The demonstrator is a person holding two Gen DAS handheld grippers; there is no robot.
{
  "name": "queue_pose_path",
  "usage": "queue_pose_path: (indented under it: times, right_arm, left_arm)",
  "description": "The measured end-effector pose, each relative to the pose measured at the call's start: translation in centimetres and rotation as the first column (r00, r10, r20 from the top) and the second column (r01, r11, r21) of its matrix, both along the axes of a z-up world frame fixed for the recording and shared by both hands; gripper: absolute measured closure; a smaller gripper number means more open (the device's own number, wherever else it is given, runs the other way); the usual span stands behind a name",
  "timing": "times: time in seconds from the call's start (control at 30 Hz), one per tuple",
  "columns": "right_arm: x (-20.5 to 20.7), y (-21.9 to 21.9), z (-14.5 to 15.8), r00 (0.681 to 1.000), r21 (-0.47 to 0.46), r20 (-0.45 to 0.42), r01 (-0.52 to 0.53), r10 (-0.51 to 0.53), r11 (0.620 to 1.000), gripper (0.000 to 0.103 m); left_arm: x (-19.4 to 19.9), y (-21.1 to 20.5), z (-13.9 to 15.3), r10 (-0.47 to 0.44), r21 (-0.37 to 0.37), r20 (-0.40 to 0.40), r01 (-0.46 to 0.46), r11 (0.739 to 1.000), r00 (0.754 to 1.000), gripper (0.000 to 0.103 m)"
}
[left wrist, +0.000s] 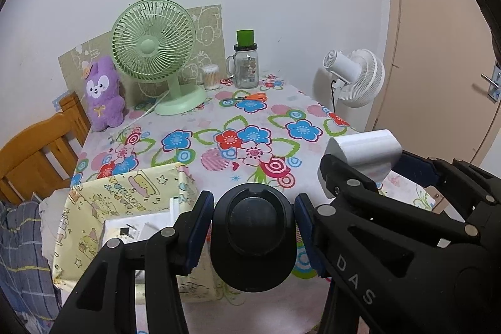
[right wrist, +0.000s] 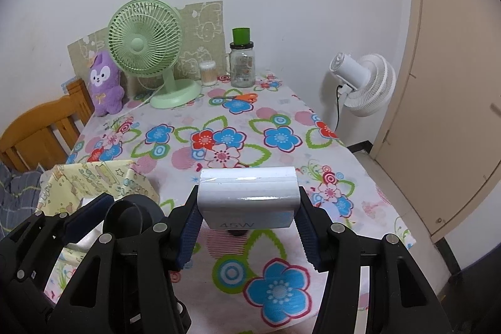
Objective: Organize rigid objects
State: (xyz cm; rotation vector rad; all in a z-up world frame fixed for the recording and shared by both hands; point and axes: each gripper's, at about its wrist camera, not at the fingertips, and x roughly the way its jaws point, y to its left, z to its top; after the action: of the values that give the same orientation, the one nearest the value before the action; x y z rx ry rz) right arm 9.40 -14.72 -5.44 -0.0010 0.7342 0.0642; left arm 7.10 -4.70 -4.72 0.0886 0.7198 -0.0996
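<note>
My left gripper [left wrist: 253,237] clamps the black holder [left wrist: 253,240] beside the yellow box [left wrist: 125,202]; my right gripper [right wrist: 247,224] pinches the white charger [right wrist: 247,196] above the worktop [right wrist: 250,121]. The charger's glossy film could slip off the pads, and the grippers nearly touch.

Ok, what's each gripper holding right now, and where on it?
Left gripper: a black oval object, pinched across its two sides. Right gripper: a white 45W charger block, clamped at its two ends.

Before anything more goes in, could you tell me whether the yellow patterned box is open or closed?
Open: the yellow patterned box has no lid on, and white items show inside.
</note>
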Motion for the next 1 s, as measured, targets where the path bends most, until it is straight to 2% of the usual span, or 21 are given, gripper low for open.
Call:
queue_pose_path:
  times: [0.5, 1.0]
  right_arm:
    - [-0.2, 3.5, 0.9, 1.0, -0.004, 0.014, -0.009, 0.009, 1.0, 0.044]
    - [0.3, 8.0, 0.5, 0.999, -0.007, -0.007, -0.045, 0.045, 0.999, 0.044]
  left_arm:
    - [-0.3, 3.3, 0.9, 0.003, -0.012, 0.017, -0.003, 1.0, 1.0, 0.048]
    - [-0.1, 7.5, 0.4, 0.031, -0.025, 0.004, -0.031, 0.999, 1.0, 0.048]
